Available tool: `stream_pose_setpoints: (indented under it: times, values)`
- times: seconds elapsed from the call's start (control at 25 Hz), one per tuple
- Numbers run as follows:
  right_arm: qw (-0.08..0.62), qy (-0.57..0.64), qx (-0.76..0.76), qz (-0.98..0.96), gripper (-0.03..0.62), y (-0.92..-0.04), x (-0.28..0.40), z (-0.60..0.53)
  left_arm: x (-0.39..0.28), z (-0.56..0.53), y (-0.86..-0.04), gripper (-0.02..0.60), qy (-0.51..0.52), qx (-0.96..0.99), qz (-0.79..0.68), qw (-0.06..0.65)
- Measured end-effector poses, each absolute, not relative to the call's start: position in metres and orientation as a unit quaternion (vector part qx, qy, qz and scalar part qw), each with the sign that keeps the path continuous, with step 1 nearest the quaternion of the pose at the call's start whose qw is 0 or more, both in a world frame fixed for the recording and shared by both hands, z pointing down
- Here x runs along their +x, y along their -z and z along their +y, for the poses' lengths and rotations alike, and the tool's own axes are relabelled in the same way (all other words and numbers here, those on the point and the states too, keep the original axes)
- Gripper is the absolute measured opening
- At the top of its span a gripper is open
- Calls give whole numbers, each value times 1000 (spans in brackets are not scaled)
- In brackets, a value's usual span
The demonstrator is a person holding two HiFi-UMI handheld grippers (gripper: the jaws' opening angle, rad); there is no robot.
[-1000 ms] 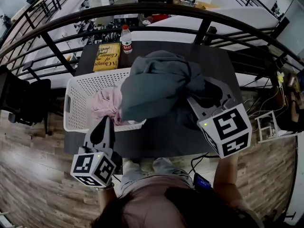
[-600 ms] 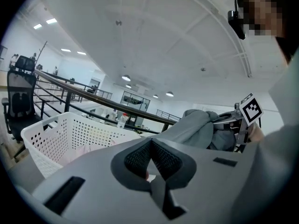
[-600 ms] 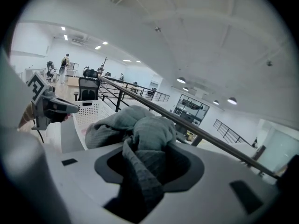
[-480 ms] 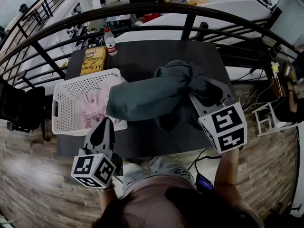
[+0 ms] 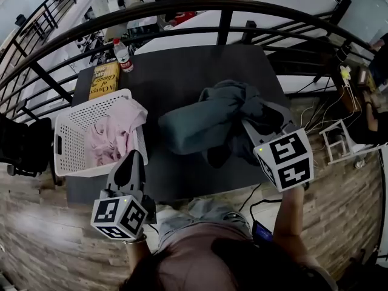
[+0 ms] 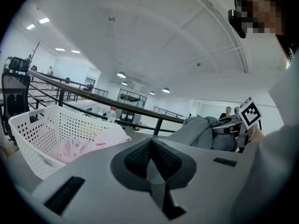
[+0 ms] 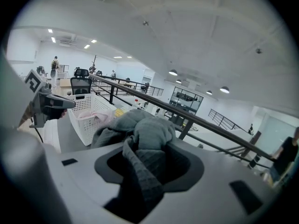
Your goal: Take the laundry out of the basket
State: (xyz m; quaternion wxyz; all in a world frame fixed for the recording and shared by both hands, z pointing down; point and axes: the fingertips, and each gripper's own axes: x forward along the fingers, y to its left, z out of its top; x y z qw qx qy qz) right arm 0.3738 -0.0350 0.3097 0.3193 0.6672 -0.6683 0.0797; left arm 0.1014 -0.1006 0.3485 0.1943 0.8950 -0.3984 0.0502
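At the white perforated basket's near edge, we are holding the closed left gripper nearest the crumpled pink cloth, the right gripper clamping the grey-blue garment.

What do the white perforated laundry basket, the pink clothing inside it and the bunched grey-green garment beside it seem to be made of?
The white perforated laundry basket: likely moulded plastic, matte; rigid walls with regular rows of holes.
The pink clothing: soft, thin fabric, maybe cotton; it slumps in loose folds.
The grey-green garment: thicker matte cloth; fine ribbed texture shows up close, fibre unclear.
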Motion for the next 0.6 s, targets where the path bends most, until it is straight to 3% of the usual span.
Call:
stream_pose_setpoints:
  times: [0.6]
  values:
    - [301, -155, 678, -653, 162, -384, 438, -13, 149, -85, -352, -2, -72, 900, -388, 187]
